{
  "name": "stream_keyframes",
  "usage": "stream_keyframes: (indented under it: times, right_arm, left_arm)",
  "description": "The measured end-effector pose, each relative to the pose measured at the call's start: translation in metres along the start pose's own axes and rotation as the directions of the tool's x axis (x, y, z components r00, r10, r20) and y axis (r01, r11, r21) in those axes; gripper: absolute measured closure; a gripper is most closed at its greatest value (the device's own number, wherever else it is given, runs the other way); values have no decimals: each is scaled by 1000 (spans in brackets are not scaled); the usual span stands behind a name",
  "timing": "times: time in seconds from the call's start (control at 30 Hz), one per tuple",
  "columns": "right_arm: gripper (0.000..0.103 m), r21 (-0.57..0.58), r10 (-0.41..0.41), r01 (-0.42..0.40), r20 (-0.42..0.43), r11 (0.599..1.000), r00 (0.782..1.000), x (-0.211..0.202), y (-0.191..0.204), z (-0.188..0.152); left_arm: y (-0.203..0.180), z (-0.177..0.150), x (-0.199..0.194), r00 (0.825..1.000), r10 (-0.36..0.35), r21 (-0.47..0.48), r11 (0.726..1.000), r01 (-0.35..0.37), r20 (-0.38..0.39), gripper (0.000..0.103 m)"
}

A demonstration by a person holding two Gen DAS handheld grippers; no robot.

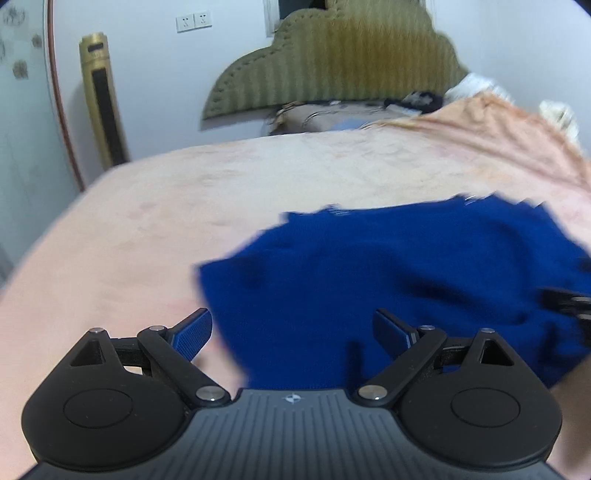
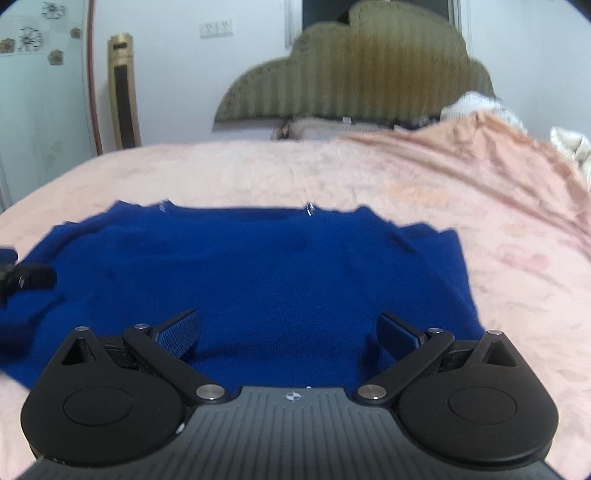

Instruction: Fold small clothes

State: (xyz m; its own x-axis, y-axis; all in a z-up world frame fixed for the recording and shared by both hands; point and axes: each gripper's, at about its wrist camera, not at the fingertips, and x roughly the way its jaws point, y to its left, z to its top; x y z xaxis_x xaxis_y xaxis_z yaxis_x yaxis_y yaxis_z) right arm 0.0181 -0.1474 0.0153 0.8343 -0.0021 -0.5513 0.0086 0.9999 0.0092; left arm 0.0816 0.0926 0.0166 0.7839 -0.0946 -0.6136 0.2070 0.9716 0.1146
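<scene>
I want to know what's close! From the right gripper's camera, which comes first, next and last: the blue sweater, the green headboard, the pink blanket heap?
1. blue sweater, right under the open right gripper.
2. pink blanket heap, farther back, right side.
3. green headboard, against the far wall.

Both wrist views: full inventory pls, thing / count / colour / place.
sweater: 1, deep blue, spread on the blanket near both tools
blanket: 1, pink-peach, covers the bed
headboard: 1, olive green, against the far wall
pillow: 1, beige patterned, below the headboard
tower fan: 1, gold and black, far left by the wall
wall sockets: 2, white, on the wall right of the fan
left tool: 1, black with blue pads, open, at the sweater's left edge
right tool: 1, black with blue pads, open, over the sweater
</scene>
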Motion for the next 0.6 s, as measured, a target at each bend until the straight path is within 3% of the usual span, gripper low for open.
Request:
stream_keyframes:
  times: [0.1,0.23,0.37,0.47,0.53,0.6]
  right_arm:
    - [0,-78,25,-23,29,997,999,-20,22,-3]
    - [0,-252,70,-52,60,966,996,-42,69,-11]
    - [1,-453,89,-42,83,890,993,-56,120,-27]
    - [1,-588,80,-21,75,809,994,-56,153,-44]
    - [2,-642,53,13,84,767,995,-52,172,-52]
    - [2,-666,30,48,105,745,994,-48,185,-55]
  left_arm:
    - [25,5,5,999,34,-21,999,-34,-30,8]
    - [60,11,16,996,-34,-156,987,21,-86,8]
    - [80,9,37,981,-127,-226,970,92,-144,8]
    - [93,9,60,941,-282,-311,926,214,-190,8]
    - [100,13,70,924,-344,-347,898,271,-169,3]
    - [108,19,83,884,-442,-391,848,358,-149,2]
